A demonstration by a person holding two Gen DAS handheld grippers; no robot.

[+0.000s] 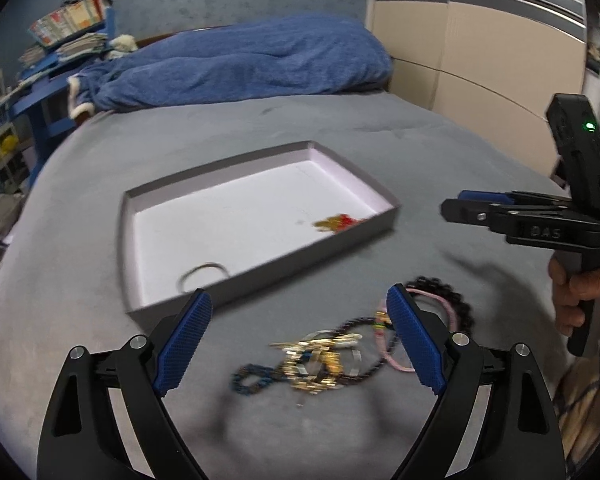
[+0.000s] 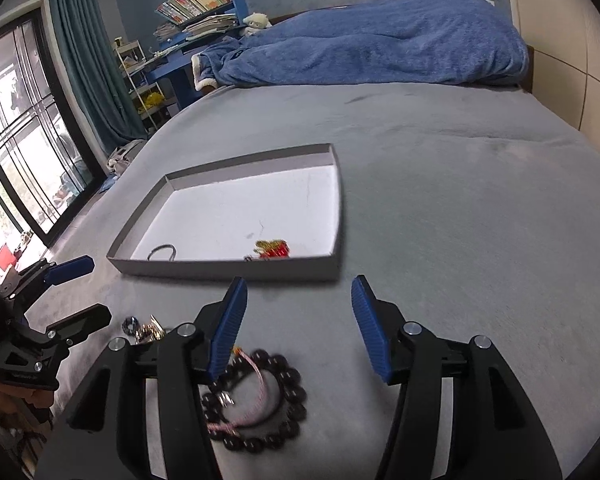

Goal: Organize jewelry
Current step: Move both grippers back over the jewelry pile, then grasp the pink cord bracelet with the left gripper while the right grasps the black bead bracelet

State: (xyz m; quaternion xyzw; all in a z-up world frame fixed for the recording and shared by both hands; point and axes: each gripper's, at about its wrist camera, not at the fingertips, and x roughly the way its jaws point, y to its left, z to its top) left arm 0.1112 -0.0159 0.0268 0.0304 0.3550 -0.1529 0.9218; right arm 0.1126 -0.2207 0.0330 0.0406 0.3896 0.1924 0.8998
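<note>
A shallow grey box lid (image 1: 256,268) with a white floor lies on the grey bed (image 1: 420,152); it also shows in the right wrist view (image 2: 220,268). Inside it lie a thin ring bracelet (image 1: 202,274) and a red and gold piece (image 1: 338,223). A tangle of gold, blue and dark jewelry (image 1: 312,364) lies on the bed between my open left gripper's (image 1: 300,312) fingers. A black bead bracelet (image 2: 276,404) with a pink cord (image 2: 256,392) lies under my open, empty right gripper (image 2: 300,292), which also shows in the left wrist view (image 1: 456,204).
A blue blanket (image 2: 372,44) is heaped at the far end of the bed. A blue shelf with books (image 2: 204,4) stands beyond it. A window and teal curtain (image 2: 84,52) are on the left. A beige wardrobe (image 1: 480,48) stands to the right.
</note>
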